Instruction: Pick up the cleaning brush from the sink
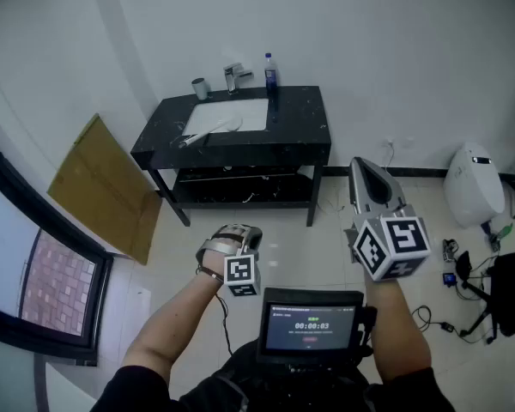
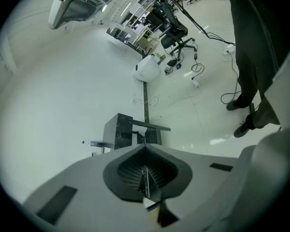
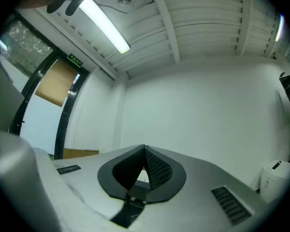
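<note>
The cleaning brush (image 1: 208,130), with a pale handle, lies across the left side of the white sink basin (image 1: 240,114) in a black counter (image 1: 300,118) against the far wall. Both grippers hang well short of it over the tiled floor. My left gripper (image 1: 232,230) is low and near the middle, its jaws shut with nothing between them. My right gripper (image 1: 359,165) is higher and to the right, also shut and empty. In the left gripper view the counter (image 2: 124,129) shows far beyond the closed tips of the left gripper (image 2: 145,148). The right gripper (image 3: 145,150) faces only wall and ceiling.
A faucet (image 1: 233,77), a grey cup (image 1: 200,87) and a blue bottle (image 1: 270,70) stand behind the basin. Cardboard (image 1: 103,187) leans at the left wall. A white appliance (image 1: 474,185) and cables (image 1: 463,281) lie at the right. A small screen (image 1: 309,323) sits at my chest.
</note>
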`<move>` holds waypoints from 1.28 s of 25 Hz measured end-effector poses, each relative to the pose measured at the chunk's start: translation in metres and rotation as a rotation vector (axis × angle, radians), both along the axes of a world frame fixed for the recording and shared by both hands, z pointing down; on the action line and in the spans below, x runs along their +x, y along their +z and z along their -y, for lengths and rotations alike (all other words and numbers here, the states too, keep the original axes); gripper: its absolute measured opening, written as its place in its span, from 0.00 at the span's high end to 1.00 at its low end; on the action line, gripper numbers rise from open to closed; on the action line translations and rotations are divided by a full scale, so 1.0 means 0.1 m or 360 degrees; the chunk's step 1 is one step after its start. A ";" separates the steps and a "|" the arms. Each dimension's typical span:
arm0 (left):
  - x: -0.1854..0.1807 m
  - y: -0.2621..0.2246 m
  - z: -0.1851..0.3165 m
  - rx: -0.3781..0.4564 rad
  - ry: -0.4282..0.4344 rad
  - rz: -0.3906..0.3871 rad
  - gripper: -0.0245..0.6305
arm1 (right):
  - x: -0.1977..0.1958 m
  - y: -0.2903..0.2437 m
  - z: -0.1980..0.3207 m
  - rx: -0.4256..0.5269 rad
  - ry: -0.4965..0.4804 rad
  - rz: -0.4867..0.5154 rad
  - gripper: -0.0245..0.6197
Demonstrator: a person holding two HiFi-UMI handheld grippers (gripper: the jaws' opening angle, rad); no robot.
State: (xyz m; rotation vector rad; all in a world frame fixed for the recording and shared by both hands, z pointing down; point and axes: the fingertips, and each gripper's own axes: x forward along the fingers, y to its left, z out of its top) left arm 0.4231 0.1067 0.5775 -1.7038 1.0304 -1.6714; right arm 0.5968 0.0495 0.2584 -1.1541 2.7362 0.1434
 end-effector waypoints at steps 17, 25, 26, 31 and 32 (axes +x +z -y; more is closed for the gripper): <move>-0.49 -0.40 0.03 0.0074 -0.0206 -0.0068 0.95 | -0.86 0.03 0.29 0.0008 -0.0258 -0.0047 0.93; -2.02 -0.79 0.05 0.0174 -0.0188 -0.0169 0.95 | -2.58 0.10 0.40 -0.0006 -0.0251 -0.0079 0.93; -2.25 -0.84 0.06 0.0183 -0.0175 -0.0163 0.95 | -2.82 0.10 0.43 -0.0011 -0.0239 -0.0083 0.93; -3.20 -0.99 0.16 0.0189 -0.0136 -0.0285 0.95 | -3.91 0.15 0.59 -0.0039 -0.0250 -0.0123 0.93; -3.33 -0.99 0.19 0.0176 -0.0108 -0.0315 0.95 | -4.09 0.16 0.63 -0.0040 -0.0260 -0.0131 0.93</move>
